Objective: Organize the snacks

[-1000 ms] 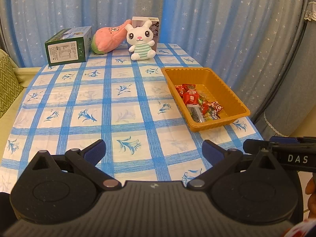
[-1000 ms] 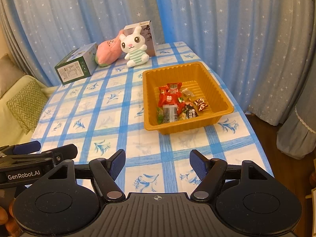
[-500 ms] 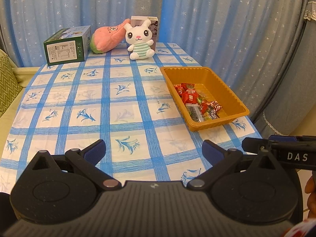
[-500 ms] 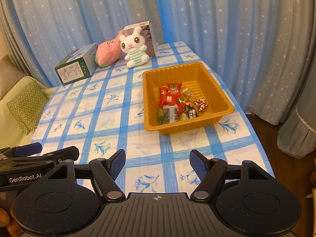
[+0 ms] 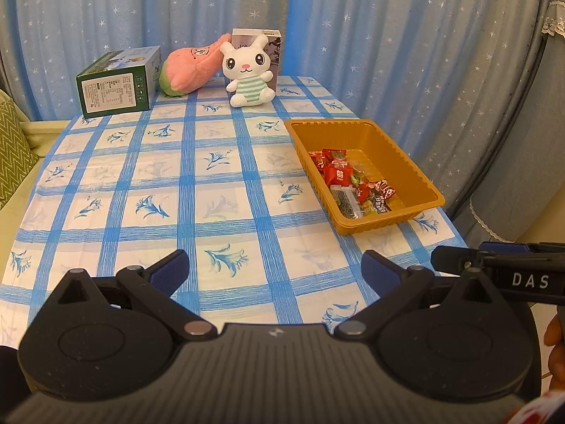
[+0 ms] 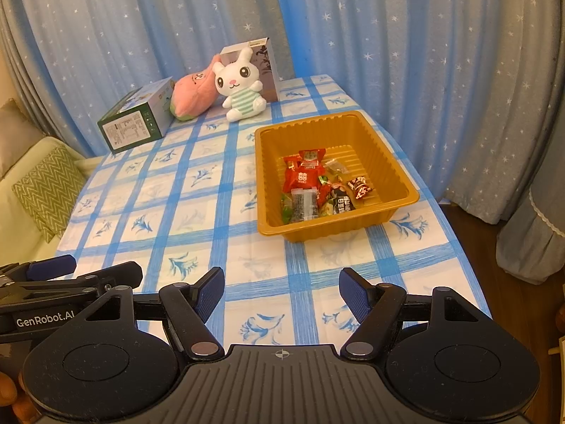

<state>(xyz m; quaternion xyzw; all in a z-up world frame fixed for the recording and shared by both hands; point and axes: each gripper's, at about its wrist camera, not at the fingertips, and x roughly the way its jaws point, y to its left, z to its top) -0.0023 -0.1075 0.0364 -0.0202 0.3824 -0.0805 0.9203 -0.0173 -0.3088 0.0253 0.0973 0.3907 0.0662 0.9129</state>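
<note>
An orange plastic tray [image 5: 416, 173] [image 6: 388, 162] stands on the right side of the blue-checked table. Several wrapped snacks [image 5: 348, 183] [image 6: 314, 187] lie in its near half: red packets, a dark clear packet, small candies. My left gripper [image 5: 275, 272] is open and empty above the table's near edge, well short of the tray. My right gripper [image 6: 281, 291] is open and empty, also near the front edge, with the tray ahead of it. Each gripper shows at the edge of the other's view.
At the table's far end stand a green box [image 5: 118, 83] [image 6: 137, 120], a pink plush [image 5: 192, 67] [image 6: 194, 93], a white bunny plush [image 5: 249, 72] [image 6: 240, 86] and a carton [image 5: 272, 40] behind it. Blue curtains hang behind and right. A cushioned sofa [image 6: 39, 183] is left.
Both grippers have drawn back slightly from the table and stayed open. Nothing on the table has moved.
</note>
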